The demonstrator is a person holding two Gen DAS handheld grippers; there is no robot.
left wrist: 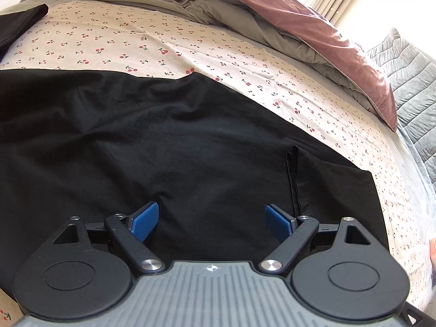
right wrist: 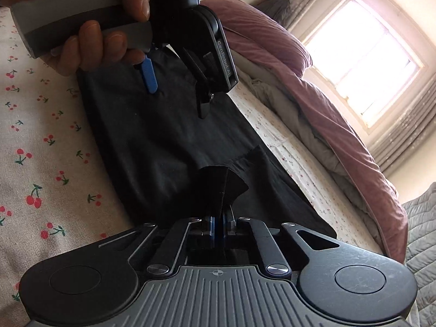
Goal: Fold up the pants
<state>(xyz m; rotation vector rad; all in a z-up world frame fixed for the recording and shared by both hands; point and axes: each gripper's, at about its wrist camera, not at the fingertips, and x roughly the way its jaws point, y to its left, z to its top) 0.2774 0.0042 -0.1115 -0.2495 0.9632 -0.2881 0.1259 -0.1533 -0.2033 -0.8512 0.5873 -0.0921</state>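
Lying flat on the bed's cherry-print sheet [left wrist: 169, 41], the black pants [left wrist: 163, 136] are soft, matte and creased, with a seam running near one edge. The left hand-held gripper [left wrist: 212, 218] sits over the cloth with its ribbed blue pads [left wrist: 144, 222] spread wide. The right hand-held gripper [right wrist: 217, 227] has its pads pressed together on a raised fold of the pants; a rumpled mauve quilt [left wrist: 313, 24] lies beyond.

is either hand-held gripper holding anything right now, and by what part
The right hand-held gripper is shut on a raised edge fold of the black pants. The left hand-held gripper is open over the fabric, holding nothing.
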